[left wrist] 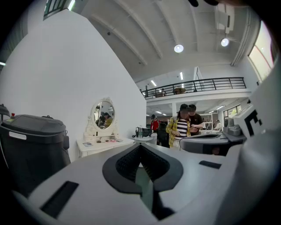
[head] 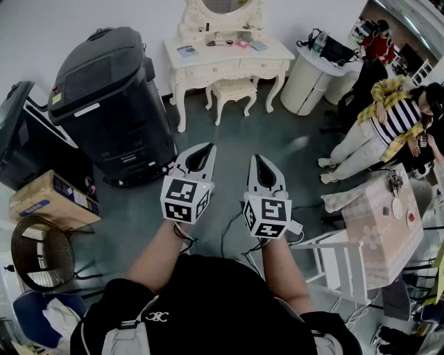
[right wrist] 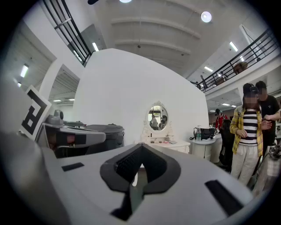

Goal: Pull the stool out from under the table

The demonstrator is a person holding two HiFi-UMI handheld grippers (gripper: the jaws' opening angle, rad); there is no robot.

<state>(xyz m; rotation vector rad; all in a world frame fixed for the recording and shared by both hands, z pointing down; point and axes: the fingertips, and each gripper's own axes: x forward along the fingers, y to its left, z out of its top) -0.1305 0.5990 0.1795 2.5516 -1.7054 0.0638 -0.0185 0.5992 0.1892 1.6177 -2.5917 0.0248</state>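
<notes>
Stool (head: 232, 90) sat at the far wall, seat tucked partly under the front edge of the white counter (head: 208, 69), btwn the counter's front legs, w/ its own curved legs on the grey-green floor (head: 277, 149). It was well apart from both my tools: bare floor lay btwn them and it, and nothing of mine touched it.

My L hand-held gripper (head: 209, 147) was held out in front of my chest, tips aimed toward the counter, stool ahead and a bit to the R of its line. Jaws were closed tip to tip w/ nothing gripped; only floor showed thru the gap behind the pads in the left gripper view.

My R hand-held gripper (head: 257, 158) was just beside the L one, not touching it, pointing the same way, stool ahead and slightly L. Its jaws were fully together too, and empty.

Oval mirror (head: 222, 5) stood on the counter. Big black machine (head: 111, 97) stood L of the counter and a round white table (head: 305, 80) R of it. In both gripper views I saw counter and mirror past the tips but couldn't pick out the stool for sure.
</notes>
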